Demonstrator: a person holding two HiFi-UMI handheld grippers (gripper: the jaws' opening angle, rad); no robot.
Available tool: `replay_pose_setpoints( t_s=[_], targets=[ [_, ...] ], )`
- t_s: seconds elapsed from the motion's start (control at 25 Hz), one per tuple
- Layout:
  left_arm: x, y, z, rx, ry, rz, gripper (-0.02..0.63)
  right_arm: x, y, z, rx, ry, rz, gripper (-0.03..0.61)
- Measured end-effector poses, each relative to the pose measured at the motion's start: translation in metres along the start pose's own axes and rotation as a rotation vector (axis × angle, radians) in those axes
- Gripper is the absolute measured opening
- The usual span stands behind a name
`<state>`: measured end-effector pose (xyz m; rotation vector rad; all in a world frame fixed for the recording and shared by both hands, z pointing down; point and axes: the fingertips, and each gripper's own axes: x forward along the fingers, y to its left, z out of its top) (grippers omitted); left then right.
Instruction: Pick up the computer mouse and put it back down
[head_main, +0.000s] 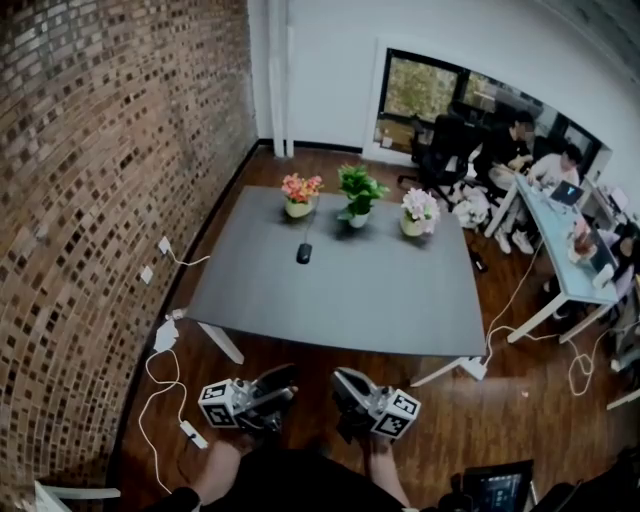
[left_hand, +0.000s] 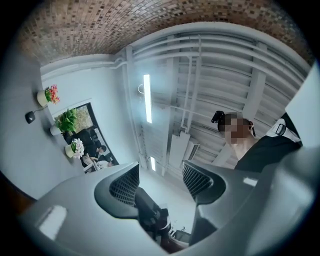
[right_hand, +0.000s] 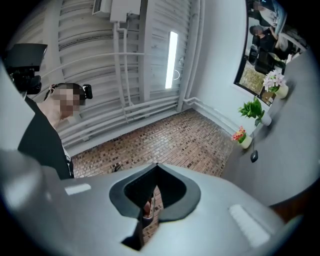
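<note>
left gripper (left_hand: 160, 172): released; the jaws stand apart with nothing between the pads, and only the ceiling (left_hand: 210, 90) shows through the gap.
right gripper (right_hand: 156, 167): clenched; the jaw tips meet and grip nothing.
where the grippers are: low in the head view, side by side close to the person's body, over the wooden floor (head_main: 500, 400). both are short of the table's near edge and tilted upward.
computer mouse (head_main: 304, 253): dark, lying flat on the table (head_main: 380, 290) toward its far side. it is well apart from both grippers and nothing touches it.
mouse neighbours: just on the near side of the orange-flowered pot (head_main: 300, 196), not touching it. the green plant (head_main: 358, 195) is a little to the right.
row of pots: three along the far edge, ending with the white-flowered pot (head_main: 418, 212) on the right (all upright).
table surface: grey, bare on the near half.
left of table: brick wall (head_main: 100, 200), with a white cable (head_main: 160, 385) trailing on the floor beside it.
right of table: people (head_main: 540, 165) seated at a pale desk (head_main: 560, 260), well apart from the table.
</note>
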<state>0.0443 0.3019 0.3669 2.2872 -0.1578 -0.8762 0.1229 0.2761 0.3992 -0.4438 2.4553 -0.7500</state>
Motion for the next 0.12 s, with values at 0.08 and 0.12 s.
replay_pose_setpoints(
  t_s=[0.08, 0.12],
  targets=[
    [-0.005, -0.007, 0.014, 0.006, -0.019, -0.011, 0.272, 0.013, 0.006, 0.000, -0.003, 0.004, 0.013, 0.000],
    [-0.006, -0.011, 0.021, 0.008, -0.026, -0.015, 0.272, 0.020, 0.009, 0.001, -0.003, 0.005, 0.019, 0.000]
  ],
)
